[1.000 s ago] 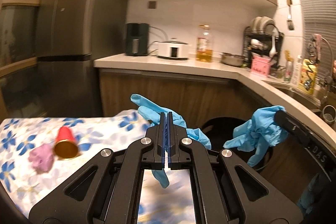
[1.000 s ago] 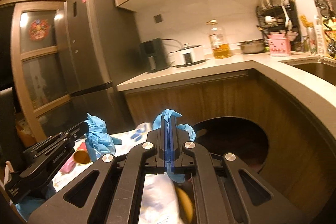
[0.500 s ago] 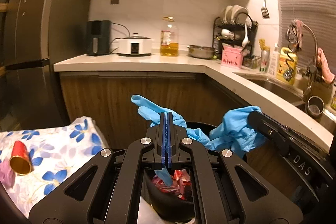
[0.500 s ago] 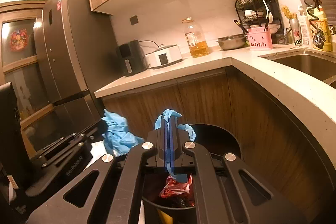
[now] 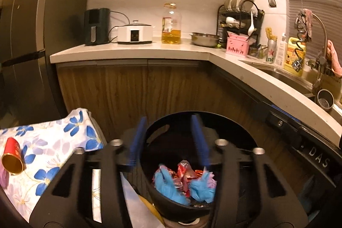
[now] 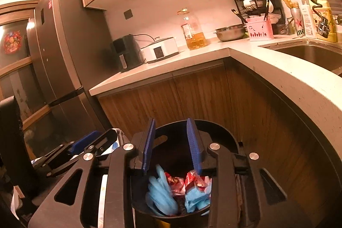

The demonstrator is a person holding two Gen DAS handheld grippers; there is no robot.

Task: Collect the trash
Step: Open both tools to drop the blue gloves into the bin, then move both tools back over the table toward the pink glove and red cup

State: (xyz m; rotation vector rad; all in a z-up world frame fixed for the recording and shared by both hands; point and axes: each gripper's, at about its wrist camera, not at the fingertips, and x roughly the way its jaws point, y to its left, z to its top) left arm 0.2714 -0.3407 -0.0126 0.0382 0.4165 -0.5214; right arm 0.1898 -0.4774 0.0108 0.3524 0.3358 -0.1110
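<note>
A round black trash bin (image 5: 175, 209) stands on the floor by the wooden cabinets; it also shows in the right wrist view (image 6: 224, 131). Two blue gloves (image 5: 168, 184) (image 5: 202, 187) lie inside it on red shiny wrappers (image 5: 183, 170); in the right wrist view the gloves (image 6: 160, 193) (image 6: 195, 197) lie beside the wrappers (image 6: 192, 180). My left gripper (image 5: 168, 136) is open and empty above the bin. My right gripper (image 6: 171, 142) is open and empty above the bin too. The left gripper's body (image 6: 85, 146) shows at the right view's left.
A table with a blue-flowered cloth (image 5: 53, 146) stands left of the bin, with a red and gold paper cup (image 5: 11, 156) lying on it. A counter (image 5: 149, 50) with appliances, an oil bottle (image 5: 171, 24) and a sink (image 6: 310, 52) runs behind and right. A fridge (image 6: 64, 61) stands left.
Both grippers have opened and let go of their blue gloves, which have dropped into the bin. Both grippers have moved over the bin.
</note>
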